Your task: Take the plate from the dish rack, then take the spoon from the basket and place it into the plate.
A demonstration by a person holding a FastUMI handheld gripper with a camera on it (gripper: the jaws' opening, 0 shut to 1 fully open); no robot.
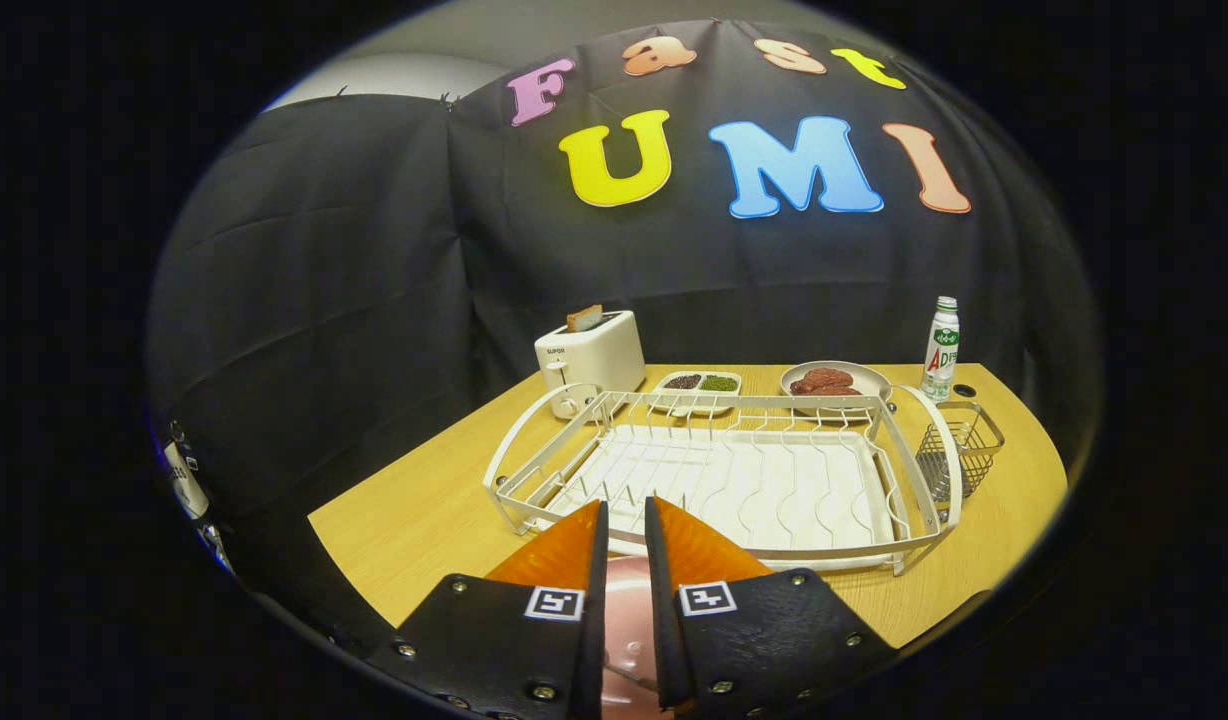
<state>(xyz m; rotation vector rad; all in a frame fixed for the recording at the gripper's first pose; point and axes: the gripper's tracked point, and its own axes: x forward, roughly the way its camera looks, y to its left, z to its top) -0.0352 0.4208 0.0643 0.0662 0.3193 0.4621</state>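
My gripper (624, 505) hangs above the near edge of the wooden table, just in front of the white wire dish rack (714, 480). Its fingers stand close together with a narrow gap. A pink plate (629, 620) sits edge-on in that gap, back from the fingertips, and both fingers press on it. The rack's slots hold no dishes. A small wire basket (966, 448) hangs on the rack's right end; I cannot make out the spoon inside it.
Beyond the rack stand a white toaster (589, 355) with a slice in it, a small two-part dish (699, 385), a plate of meat (832, 382) and a bottle (940, 348). Bare tabletop (414, 510) lies left of the rack.
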